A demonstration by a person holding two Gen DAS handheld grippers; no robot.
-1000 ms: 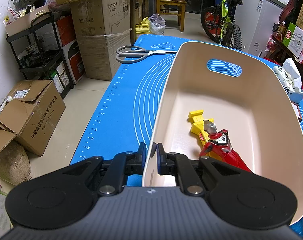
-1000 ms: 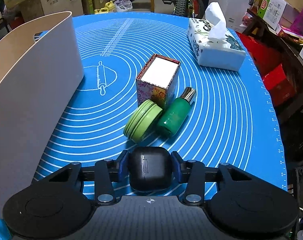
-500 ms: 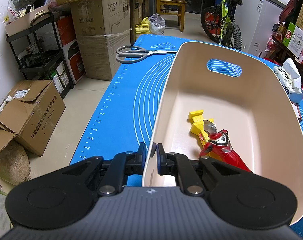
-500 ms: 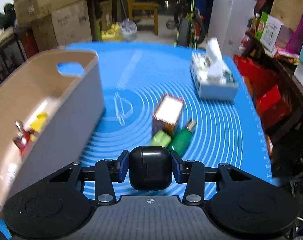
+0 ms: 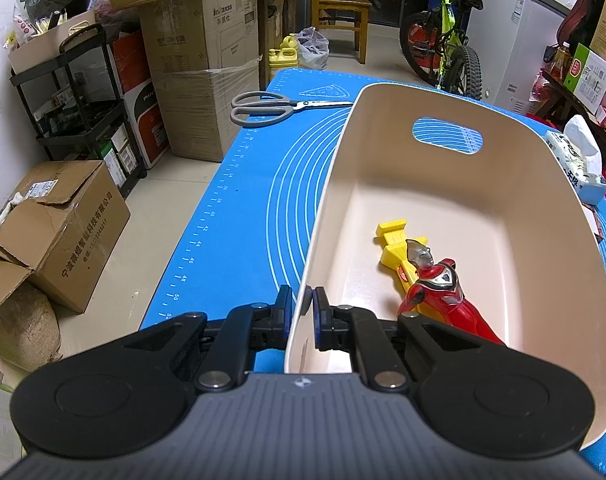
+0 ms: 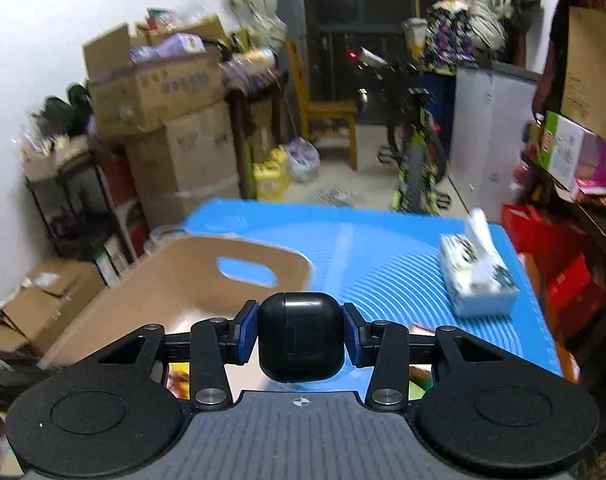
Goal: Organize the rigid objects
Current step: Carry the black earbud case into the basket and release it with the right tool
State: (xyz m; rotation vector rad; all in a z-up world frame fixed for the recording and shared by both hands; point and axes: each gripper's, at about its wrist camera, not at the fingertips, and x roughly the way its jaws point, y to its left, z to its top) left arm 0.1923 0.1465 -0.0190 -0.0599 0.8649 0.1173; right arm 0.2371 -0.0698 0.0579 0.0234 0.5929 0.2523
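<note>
Left wrist view: left tongs (image 5: 301,312) pinching beige bin (image 5: 543,184) wall; right tongs (image 6: 301,336) clamping black case (image 6: 301,336).

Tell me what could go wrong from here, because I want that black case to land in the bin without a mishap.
1. The right gripper holds the black case only by its rounded sides, so it may slip.
2. Dropped from this height, it could hit the red figure lying on the yellow toy and bounce.
3. The left gripper pinches only the thin wall of the bin; a knock could tilt the bin.
</note>
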